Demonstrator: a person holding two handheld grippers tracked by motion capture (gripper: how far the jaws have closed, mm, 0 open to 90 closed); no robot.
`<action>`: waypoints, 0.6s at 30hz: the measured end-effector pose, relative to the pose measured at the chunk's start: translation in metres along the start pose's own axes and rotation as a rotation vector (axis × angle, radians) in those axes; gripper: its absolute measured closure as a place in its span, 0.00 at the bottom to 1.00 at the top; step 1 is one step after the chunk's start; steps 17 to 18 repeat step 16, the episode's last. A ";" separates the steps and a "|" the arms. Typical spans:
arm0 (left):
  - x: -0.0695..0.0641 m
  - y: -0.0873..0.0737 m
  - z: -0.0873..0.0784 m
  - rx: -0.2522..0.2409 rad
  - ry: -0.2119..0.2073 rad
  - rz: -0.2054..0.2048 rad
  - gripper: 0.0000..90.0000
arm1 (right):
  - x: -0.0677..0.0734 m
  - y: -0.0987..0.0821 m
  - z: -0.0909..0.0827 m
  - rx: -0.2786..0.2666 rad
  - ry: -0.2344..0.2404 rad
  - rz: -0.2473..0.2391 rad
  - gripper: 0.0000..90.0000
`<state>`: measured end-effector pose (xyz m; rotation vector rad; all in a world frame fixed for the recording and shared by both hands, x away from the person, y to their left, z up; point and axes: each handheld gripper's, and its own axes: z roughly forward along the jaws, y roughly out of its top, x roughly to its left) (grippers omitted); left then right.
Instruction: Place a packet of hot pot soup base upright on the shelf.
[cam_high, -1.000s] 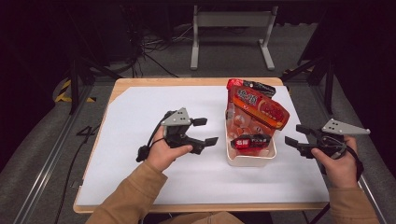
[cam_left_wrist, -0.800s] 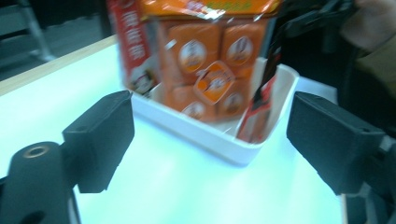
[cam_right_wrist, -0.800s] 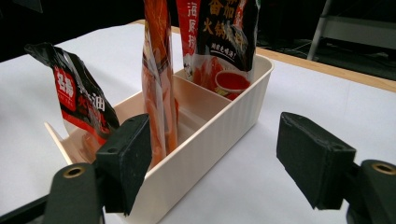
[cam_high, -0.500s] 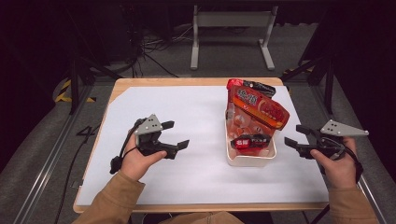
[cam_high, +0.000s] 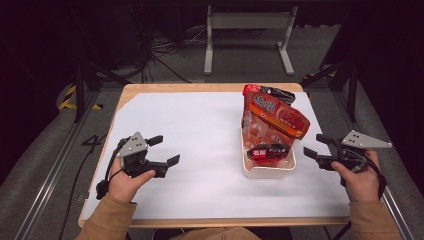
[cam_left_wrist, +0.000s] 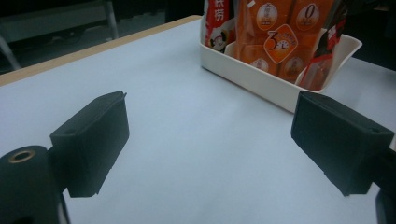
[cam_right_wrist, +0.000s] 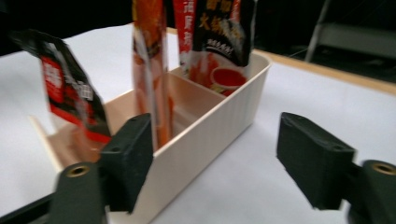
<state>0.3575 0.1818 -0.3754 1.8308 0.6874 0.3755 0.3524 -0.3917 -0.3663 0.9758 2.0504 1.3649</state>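
Observation:
A white bin (cam_high: 268, 172) stands right of the table's middle with several snack packets upright in it: a large orange one (cam_high: 280, 120) and a small red and black one (cam_high: 265, 151). My left gripper (cam_high: 165, 150) hovers over the white sheet at the front left, well away from the bin. Its jaws have just been opening and nothing is between them. In the left gripper view that gripper (cam_left_wrist: 215, 144) faces the bin (cam_left_wrist: 261, 79) from a distance. My right gripper (cam_high: 314, 145) stands open just right of the bin. In its own view that gripper (cam_right_wrist: 219, 163) is empty, one jaw beside the bin wall (cam_right_wrist: 210, 135).
A white sheet (cam_high: 200, 130) covers most of the wooden table (cam_high: 210, 88). Dark floor, cables and a metal stand (cam_high: 247, 30) lie beyond the far edge. Black frame legs stand at both sides of the table.
My left hand has carried its gripper leftward and toward the front edge, away from the bin. The right hand has stayed where it was.

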 end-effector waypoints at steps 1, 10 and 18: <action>0.002 -0.003 -0.003 -0.001 0.011 0.001 0.14 | 0.000 -0.001 0.000 0.010 -0.009 -0.011 0.31; 0.010 -0.026 0.001 0.039 0.028 -0.020 0.14 | -0.003 -0.009 0.004 0.026 -0.026 -0.009 0.32; 0.011 -0.025 -0.001 0.030 0.038 -0.033 0.16 | -0.003 -0.008 0.003 0.006 -0.025 -0.004 0.30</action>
